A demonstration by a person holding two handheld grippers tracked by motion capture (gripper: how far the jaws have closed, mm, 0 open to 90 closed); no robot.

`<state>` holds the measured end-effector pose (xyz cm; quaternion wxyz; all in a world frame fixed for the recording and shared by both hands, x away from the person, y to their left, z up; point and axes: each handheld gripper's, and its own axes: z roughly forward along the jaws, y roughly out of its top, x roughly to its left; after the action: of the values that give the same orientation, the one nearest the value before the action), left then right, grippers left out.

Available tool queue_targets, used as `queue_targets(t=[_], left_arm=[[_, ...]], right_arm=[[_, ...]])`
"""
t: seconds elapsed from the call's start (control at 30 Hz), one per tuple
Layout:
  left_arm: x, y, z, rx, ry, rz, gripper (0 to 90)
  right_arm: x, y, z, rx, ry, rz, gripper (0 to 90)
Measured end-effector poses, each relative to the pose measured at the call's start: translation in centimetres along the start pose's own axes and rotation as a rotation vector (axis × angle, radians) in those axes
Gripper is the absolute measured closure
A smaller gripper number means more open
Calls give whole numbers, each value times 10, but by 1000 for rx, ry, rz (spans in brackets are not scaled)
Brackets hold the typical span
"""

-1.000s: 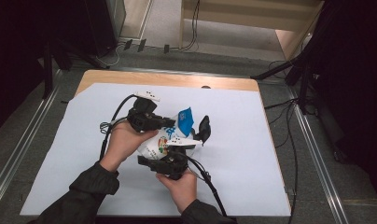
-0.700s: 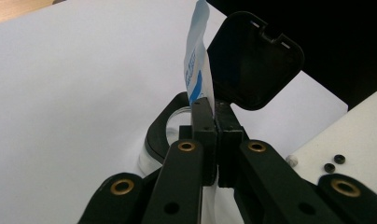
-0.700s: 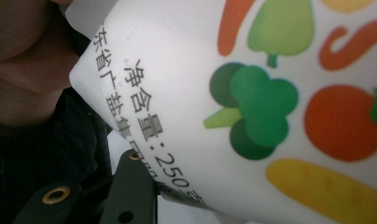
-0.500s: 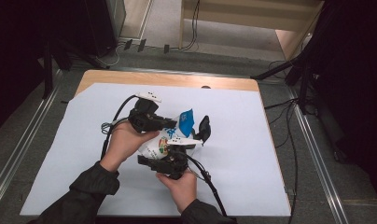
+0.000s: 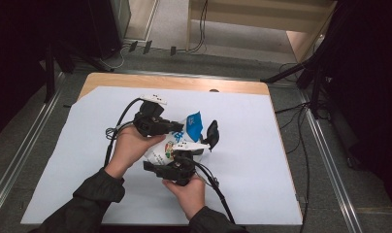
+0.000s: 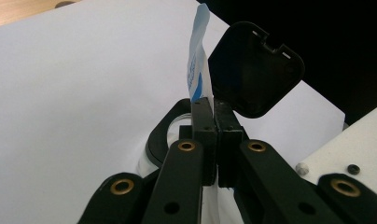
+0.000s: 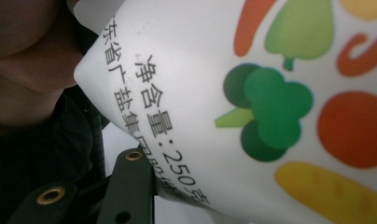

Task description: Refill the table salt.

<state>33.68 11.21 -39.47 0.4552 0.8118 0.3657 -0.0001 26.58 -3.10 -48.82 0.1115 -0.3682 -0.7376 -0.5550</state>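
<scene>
A white pouch (image 5: 161, 151) printed with coloured vegetables (image 7: 270, 107) and black lettering is held up over the middle of the table between both hands. Its black flip lid (image 5: 212, 135) stands open (image 6: 256, 70) above a black ring at the mouth. My left gripper (image 5: 180, 128) is shut on a thin blue and white strip (image 6: 198, 56) that rises from the pouch mouth. My right gripper (image 5: 180, 160) grips the pouch body from below. One black jaw shows in the right gripper view, pressed against the pouch wall.
A large white sheet (image 5: 262, 160) covers the wooden table, whose bare edge (image 5: 174, 82) shows at the back. A small dark spot (image 5: 213, 90) sits on that edge. Cables (image 5: 216, 187) trail from both grippers toward the person. Metal rails (image 5: 330, 160) run along the table's sides.
</scene>
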Motion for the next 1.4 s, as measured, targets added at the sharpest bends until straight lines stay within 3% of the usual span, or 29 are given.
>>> queue_targets(t=[0.67,1.03,1.4], left_arm=[[2,2,3,23,0,-12,900],[2,3,3,27,7,-26,900],[1,3,4,15,-14,-32,900]], right_arm=[[-3,0,1,-1,20,34,638],[-3,0,1,-3,23,27,617],[-4,0,-1,-13,22,29,638]])
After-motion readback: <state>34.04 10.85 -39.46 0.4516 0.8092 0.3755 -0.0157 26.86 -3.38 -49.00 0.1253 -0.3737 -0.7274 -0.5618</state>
